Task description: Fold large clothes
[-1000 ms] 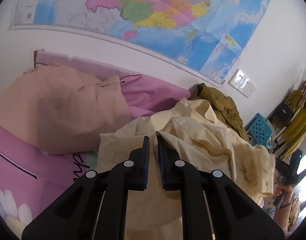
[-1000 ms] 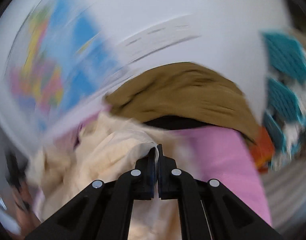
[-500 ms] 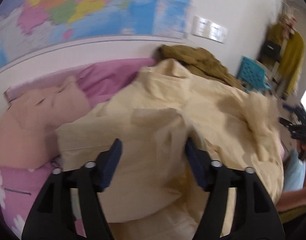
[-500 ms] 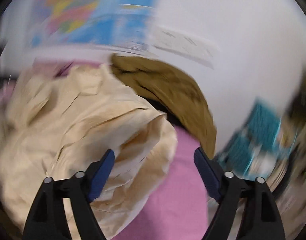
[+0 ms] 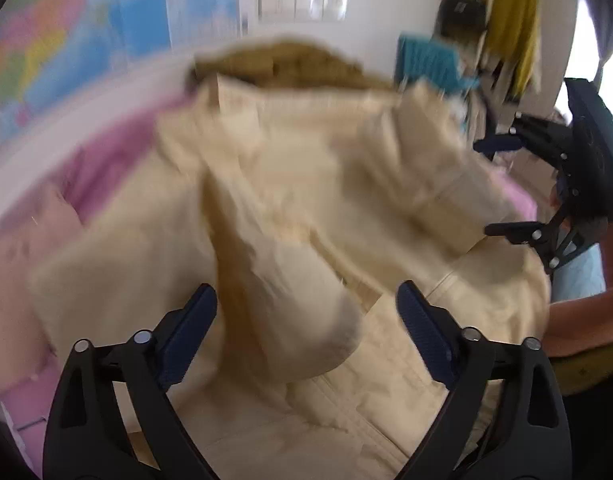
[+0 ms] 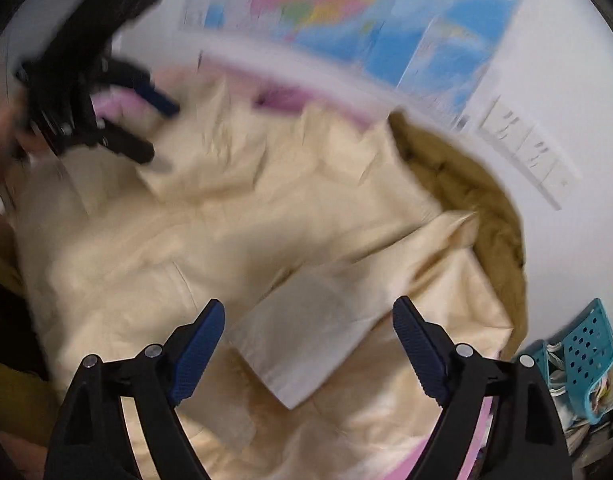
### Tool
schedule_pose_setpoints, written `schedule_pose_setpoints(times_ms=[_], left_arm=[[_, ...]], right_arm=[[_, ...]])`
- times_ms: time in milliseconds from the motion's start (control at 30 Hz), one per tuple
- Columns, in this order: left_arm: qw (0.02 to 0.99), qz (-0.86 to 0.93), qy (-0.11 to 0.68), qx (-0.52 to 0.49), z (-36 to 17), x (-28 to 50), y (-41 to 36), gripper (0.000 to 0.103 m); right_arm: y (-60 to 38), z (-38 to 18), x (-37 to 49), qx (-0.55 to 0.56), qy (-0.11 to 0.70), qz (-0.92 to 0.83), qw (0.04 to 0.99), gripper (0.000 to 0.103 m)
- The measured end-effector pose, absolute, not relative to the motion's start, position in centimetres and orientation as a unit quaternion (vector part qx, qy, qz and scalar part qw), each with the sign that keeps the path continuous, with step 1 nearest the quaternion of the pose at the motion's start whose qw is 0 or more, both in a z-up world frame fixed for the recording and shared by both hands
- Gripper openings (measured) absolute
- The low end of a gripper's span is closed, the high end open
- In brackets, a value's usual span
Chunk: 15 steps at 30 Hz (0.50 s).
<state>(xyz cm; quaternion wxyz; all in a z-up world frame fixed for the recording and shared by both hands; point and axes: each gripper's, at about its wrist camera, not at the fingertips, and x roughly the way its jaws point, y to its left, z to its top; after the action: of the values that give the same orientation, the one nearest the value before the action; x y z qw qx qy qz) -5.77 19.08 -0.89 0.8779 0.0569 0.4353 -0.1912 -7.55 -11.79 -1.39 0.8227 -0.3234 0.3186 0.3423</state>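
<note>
A large cream-yellow garment (image 5: 306, 208) lies crumpled across the pink bedsheet (image 5: 114, 152); it also fills the right wrist view (image 6: 234, 232). My left gripper (image 5: 306, 332) is open and empty just above a rumpled fold of it. My right gripper (image 6: 308, 344) is open and empty above a flat sleeve or flap of it (image 6: 306, 328). The right gripper shows at the right edge of the left wrist view (image 5: 546, 184), and the left gripper at the upper left of the right wrist view (image 6: 106, 120). Both views are motion-blurred.
An olive-brown garment (image 6: 474, 200) lies bunched against the wall behind the cream one (image 5: 290, 60). A peach-coloured pillow (image 5: 22, 248) lies at the left. A teal plastic basket (image 6: 586, 356) stands beside the bed. A map (image 6: 346, 12) and wall sockets (image 6: 526, 148) are on the wall.
Both grippers were shut on the cream garment a second ago; both have opened wide and let it go. The garment has dropped and spread over the bed. Both views have swung.
</note>
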Motion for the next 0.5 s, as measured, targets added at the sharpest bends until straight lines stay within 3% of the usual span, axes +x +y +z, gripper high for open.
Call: schedule_pose_setpoints(times_ms=[33,67,100,133,200,300,400,467,500], left_arm=[[0.866,-0.186,0.461,0.048,-2.1,-4.8,18.9,0.068],[0.859,-0.180,0.477,0.042,-3.0,-4.2,19.0,0.047],[0.857,-0.168,0.485,0.038,-3.6,-3.7,19.2,0.018],[0.859,-0.161,0.485,0.030,-3.6,-3.6,19.7,0.011],[0.869,-0.173,0.463,-0.030,-2.1,-3.7,22.2,0.007],[0.893,-0.170,0.400,-0.114,1.6,-5.0,27.3,0.006],[0.910,-0.158,0.342,-0.172,5.0,-6.4,31.9,0.006],[0.921,-0.135,0.317,-0.183,6.6,-7.5,33.9,0.007],[0.924,-0.122,0.310,-0.187,7.1,-8.0,34.9,0.007]], right_arm=[[-11.1,-2.3,-6.8,-0.329,0.339,0.337,0.815,0.069],[-10.8,-3.4,-5.4,-0.317,0.375,0.337,0.804,0.053],[-10.8,-3.6,-4.5,-0.293,0.396,0.339,0.802,0.026],[-11.2,-3.5,-3.5,-0.247,0.419,0.353,0.800,0.013],[-12.9,-1.0,-1.4,-0.111,0.438,0.389,0.803,0.011],[-14.8,3.4,0.7,0.081,0.406,0.433,0.800,0.010],[-13.2,5.5,2.0,0.196,0.374,0.473,0.773,0.011],[-10.3,5.3,2.4,0.213,0.380,0.484,0.759,0.029],[-7.9,4.6,2.6,0.208,0.392,0.497,0.746,0.052]])
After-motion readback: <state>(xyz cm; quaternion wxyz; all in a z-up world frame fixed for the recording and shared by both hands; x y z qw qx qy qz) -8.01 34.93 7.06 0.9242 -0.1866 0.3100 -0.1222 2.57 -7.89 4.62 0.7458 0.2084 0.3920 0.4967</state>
